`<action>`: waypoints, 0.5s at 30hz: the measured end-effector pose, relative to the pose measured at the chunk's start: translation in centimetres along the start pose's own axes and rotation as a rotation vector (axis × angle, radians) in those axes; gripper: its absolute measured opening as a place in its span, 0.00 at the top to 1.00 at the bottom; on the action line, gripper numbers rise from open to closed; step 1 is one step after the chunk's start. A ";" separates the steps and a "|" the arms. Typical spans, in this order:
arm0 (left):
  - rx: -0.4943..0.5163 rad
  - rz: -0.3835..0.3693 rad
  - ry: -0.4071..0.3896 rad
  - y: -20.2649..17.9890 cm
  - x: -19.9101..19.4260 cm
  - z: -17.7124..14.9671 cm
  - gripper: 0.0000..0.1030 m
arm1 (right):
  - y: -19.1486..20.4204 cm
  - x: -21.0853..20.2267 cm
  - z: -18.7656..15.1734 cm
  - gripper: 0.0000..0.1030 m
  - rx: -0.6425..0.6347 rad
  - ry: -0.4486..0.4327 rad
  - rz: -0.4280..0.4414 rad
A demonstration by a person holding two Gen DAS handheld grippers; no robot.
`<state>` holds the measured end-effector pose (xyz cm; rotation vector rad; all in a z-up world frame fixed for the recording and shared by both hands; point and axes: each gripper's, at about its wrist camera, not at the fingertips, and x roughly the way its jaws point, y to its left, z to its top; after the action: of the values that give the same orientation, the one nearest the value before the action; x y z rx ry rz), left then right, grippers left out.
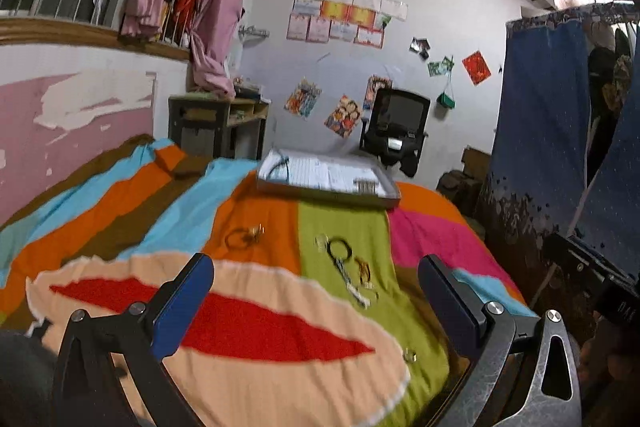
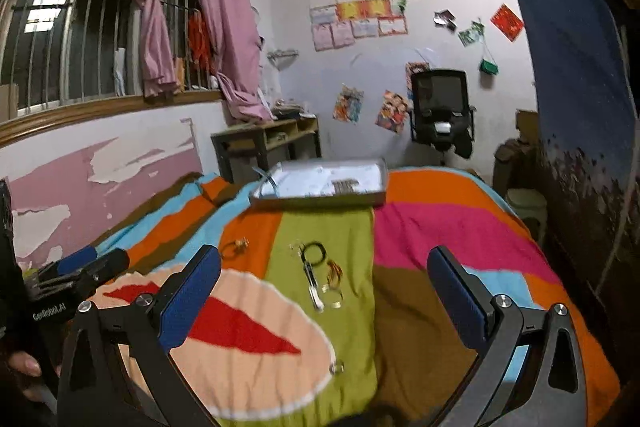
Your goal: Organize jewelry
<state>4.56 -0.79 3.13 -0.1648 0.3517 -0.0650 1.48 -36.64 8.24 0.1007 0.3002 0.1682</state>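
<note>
Bedspread (image 1: 248, 211), striped in many colours, carries everything. Tray (image 1: 384, 193) sits at its far end, lined with paper and holding little, as far as blur allows. Task judged barely begun: jewelry cluster (image 1: 350, 267) lies loose on the green stripe, ring pair (image 1: 244, 237) on orange, one small ring (image 1: 410, 355) nearer. Left gripper (image 1: 316, 301) and right gripper (image 2: 324, 301) hover wide apart-jawed, empty. Nothing blocks the reach.
</note>
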 end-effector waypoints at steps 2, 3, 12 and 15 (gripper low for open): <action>-0.001 0.002 0.031 0.0 -0.1 -1.0 0.00 | -0.4 -0.3 -0.8 0.01 0.009 0.029 -0.014; -0.004 0.002 0.041 -0.1 -0.1 -1.5 0.00 | -0.5 -0.4 -1.1 0.01 0.011 0.042 -0.022; -0.012 0.009 0.116 -0.1 0.5 -3.2 0.00 | -1.0 1.0 -3.1 0.01 0.037 0.144 -0.026; -0.009 0.012 0.129 -0.2 0.9 -3.1 0.00 | -1.0 1.8 -3.8 0.01 0.040 0.179 -0.028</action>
<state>4.32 -1.49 -0.02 -0.1673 0.4820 -0.0624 2.18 -37.03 4.02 0.1208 0.4837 0.1440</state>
